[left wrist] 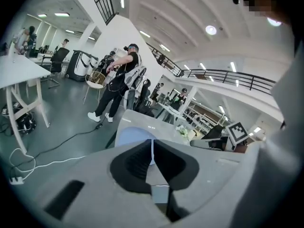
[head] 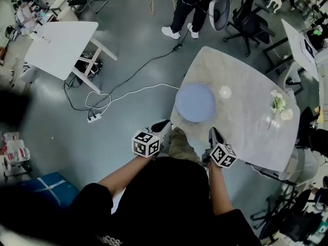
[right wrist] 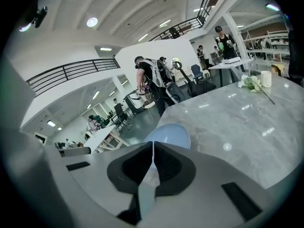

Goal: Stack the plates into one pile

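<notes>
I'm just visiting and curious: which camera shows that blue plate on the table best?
The head view: the blue plate lies whole and round on the table, seen from above. The left and right gripper views each show only a foreshortened part of it.

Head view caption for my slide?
Left tongs and right tongs, both shut, poised at the table edge before a blue plate.

Open-plan office lab, white desks (head: pixel 61 47), office chairs (head: pixel 246 19), mezzanine (left wrist: pixel 237 77)

Shows a grey marbled worktop (head: pixel 246 132) right of centre in the head view. Bears a blue plate (head: pixel 195 102) near its left edge, a small white disc (head: pixel 225 91) just beside it, and white flowers (head: pixel 277 105) with a small white cylinder (head: pixel 287 114) at far right.
</notes>
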Tool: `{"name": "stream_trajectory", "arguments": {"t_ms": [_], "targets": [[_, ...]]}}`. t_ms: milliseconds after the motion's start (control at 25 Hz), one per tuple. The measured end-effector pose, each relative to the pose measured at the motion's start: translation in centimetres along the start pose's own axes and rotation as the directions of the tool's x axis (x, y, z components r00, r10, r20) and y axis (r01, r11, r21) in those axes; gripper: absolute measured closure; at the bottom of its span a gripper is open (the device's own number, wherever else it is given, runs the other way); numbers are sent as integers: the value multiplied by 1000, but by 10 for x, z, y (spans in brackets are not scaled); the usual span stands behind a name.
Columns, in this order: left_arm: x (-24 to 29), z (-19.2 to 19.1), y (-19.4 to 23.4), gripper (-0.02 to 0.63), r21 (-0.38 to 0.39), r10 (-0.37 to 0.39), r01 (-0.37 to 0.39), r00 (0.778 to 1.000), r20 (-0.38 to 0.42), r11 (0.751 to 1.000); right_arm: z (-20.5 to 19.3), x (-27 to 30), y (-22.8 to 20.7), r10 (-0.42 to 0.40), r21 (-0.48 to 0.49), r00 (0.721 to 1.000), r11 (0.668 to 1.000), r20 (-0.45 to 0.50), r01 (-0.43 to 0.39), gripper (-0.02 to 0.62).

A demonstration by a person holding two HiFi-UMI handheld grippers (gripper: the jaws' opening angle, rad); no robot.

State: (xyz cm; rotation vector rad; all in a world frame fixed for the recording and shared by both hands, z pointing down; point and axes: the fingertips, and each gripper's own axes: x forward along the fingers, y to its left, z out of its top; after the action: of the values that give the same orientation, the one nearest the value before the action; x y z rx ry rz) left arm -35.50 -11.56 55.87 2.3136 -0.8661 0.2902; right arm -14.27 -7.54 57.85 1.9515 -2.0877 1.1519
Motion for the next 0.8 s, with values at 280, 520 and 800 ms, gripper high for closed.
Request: {"name": "stream_trajectory", "arguments": {"t_ms": [280, 520, 800], "targets": [[-27, -3, -80, 589, 61, -120, 115, 990, 79, 992, -12, -92, 42, 30, -74, 998, 997, 61, -26, 575], [-52, -19, -124, 589, 106, -85, 75, 992, 93, 992, -17, -155, 48, 72, -127, 994, 990, 86, -60, 574], [-84, -32, -167, 589, 119, -70, 53, 987, 145, 991, -8, -191, 49, 121, -164, 981, 982, 154, -96, 574]]}}
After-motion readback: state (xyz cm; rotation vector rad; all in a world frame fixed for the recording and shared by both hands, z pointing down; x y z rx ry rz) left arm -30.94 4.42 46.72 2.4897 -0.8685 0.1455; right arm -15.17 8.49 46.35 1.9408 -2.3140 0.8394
